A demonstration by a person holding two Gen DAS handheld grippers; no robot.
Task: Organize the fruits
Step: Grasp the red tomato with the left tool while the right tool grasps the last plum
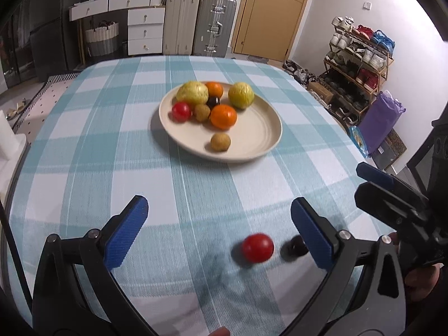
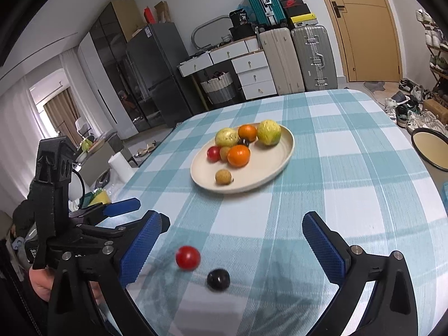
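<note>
A cream plate (image 1: 252,151) (image 2: 263,170) in the middle of the checked table holds several fruits: two yellow-green ones, two oranges (image 1: 223,116), a red tomato, a dark berry and two small brown ones. A loose red tomato (image 1: 257,247) (image 2: 188,257) and a dark round fruit (image 1: 294,247) (image 2: 218,279) lie on the cloth near me. My left gripper (image 1: 219,207) is open, with the tomato between its fingers near the right one, which partly hides the dark fruit. My right gripper (image 2: 233,218) is open too, with both loose fruits lying between its fingers.
A cream dish with a dark rim (image 2: 428,151) shows at the right edge of the right wrist view. Suitcases (image 1: 196,19), white drawers, a door and a shoe rack (image 1: 358,64) stand beyond the table. The two grippers sit close together, side by side.
</note>
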